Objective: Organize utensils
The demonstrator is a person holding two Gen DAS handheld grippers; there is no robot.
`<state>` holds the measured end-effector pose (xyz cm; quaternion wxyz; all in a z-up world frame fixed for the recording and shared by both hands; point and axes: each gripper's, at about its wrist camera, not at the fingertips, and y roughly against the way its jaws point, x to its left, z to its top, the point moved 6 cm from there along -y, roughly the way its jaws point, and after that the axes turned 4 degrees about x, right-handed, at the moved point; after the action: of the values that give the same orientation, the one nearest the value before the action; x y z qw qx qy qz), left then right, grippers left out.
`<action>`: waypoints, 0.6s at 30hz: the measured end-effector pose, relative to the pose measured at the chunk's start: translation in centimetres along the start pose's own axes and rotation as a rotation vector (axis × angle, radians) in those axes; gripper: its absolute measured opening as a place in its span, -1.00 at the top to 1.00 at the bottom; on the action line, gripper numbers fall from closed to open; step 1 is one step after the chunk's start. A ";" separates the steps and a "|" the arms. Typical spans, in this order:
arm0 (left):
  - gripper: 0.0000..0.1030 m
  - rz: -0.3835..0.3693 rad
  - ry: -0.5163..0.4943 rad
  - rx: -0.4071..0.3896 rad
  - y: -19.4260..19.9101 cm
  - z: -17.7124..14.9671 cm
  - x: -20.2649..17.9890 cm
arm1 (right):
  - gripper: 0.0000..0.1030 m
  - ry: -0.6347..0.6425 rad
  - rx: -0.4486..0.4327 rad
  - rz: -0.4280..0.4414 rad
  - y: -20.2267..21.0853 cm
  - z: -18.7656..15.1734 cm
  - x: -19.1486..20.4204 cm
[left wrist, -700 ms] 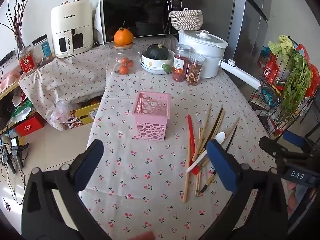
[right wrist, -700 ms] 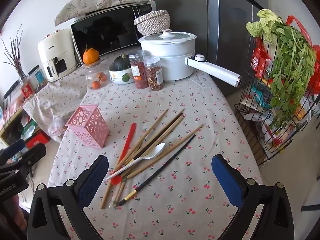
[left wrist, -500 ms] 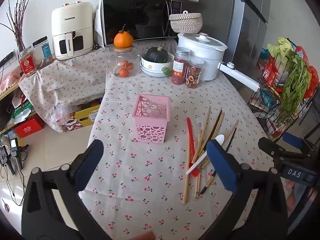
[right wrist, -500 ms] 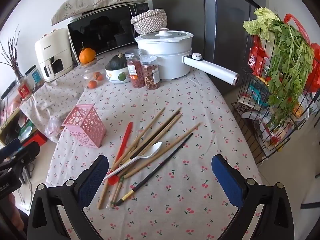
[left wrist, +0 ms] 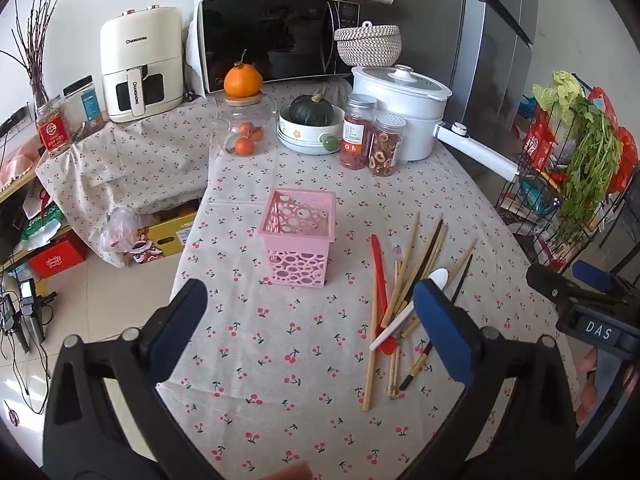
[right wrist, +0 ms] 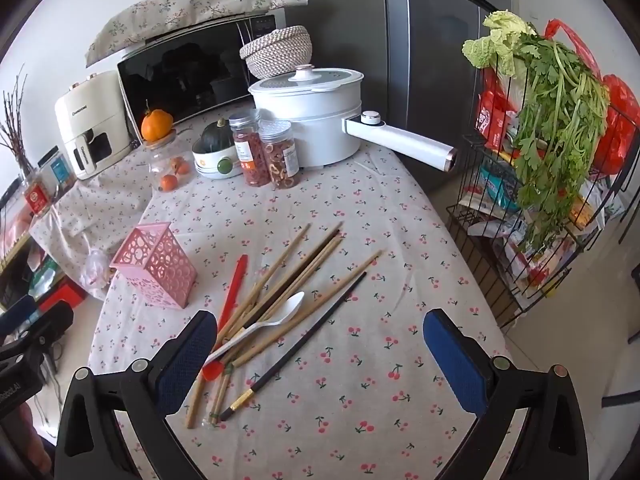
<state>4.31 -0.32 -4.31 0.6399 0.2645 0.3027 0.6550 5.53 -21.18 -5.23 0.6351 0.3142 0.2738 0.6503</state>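
A pink perforated holder stands upright on the tabletop, which is covered in a cherry-print cloth. Just to its right lies a loose heap of utensils: several wooden chopsticks, a dark chopstick with a gold band, a red utensil and a white plastic spoon resting across the pile. The holder looks empty, though its inside shows only partly. The left hand-held gripper hangs above the near edge of the tabletop, angled downward, its blue-padded jaws spread wide with nothing between them. The right hand-held gripper is likewise spread wide and holds nothing; in its own view the utensil heap lies just past its left pad. At the far end of the tabletop stand a white pot with a long handle, two clear jars, a bowl holding a dark squash and a glass jar topped with an orange.
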 end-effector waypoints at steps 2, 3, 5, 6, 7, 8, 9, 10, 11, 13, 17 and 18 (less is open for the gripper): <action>-0.99 0.001 -0.005 -0.001 0.0 0.0 -0.1 | -1.00 -0.002 -0.001 -0.001 0.0 -0.1 -0.1; -0.99 0.000 -0.006 -0.001 -0.1 0.0 -0.2 | -1.00 -0.002 -0.004 -0.002 0.1 0.0 -0.1; -0.99 0.000 -0.010 0.000 -0.2 0.0 -0.3 | -1.00 -0.001 -0.008 -0.006 0.1 0.0 -0.2; -0.99 0.001 -0.011 0.000 -0.2 0.0 -0.3 | -1.00 -0.002 -0.010 -0.009 0.1 0.0 -0.1; -0.99 0.001 -0.011 0.000 -0.2 0.0 -0.2 | -1.00 -0.002 -0.012 -0.009 0.2 0.0 -0.2; -0.99 0.001 -0.010 0.000 -0.2 0.0 -0.2 | -1.00 -0.003 -0.013 -0.009 0.2 0.0 -0.2; -0.99 0.003 -0.009 0.001 -0.2 0.0 -0.2 | -1.00 -0.004 -0.015 -0.010 0.2 0.1 -0.2; -0.99 0.004 -0.007 0.000 -0.2 0.0 -0.2 | -1.00 -0.003 -0.015 -0.012 0.1 0.1 -0.2; -0.99 0.005 -0.007 0.000 -0.2 0.0 -0.2 | -1.00 -0.001 -0.016 -0.013 0.1 0.1 -0.2; -0.99 0.006 -0.007 -0.002 -0.2 0.0 -0.1 | -1.00 -0.001 -0.016 -0.012 0.1 0.2 -0.2; -0.99 0.005 -0.008 -0.002 -0.2 0.0 -0.1 | -1.00 0.009 -0.020 -0.014 0.0 0.3 0.0; -0.99 0.004 -0.008 -0.003 -0.2 0.0 -0.2 | -1.00 0.010 -0.019 -0.013 0.0 0.3 0.0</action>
<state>4.44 -0.48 -4.48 0.6401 0.2668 0.2988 0.6556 5.77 -21.16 -5.07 0.6409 0.3032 0.2730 0.6502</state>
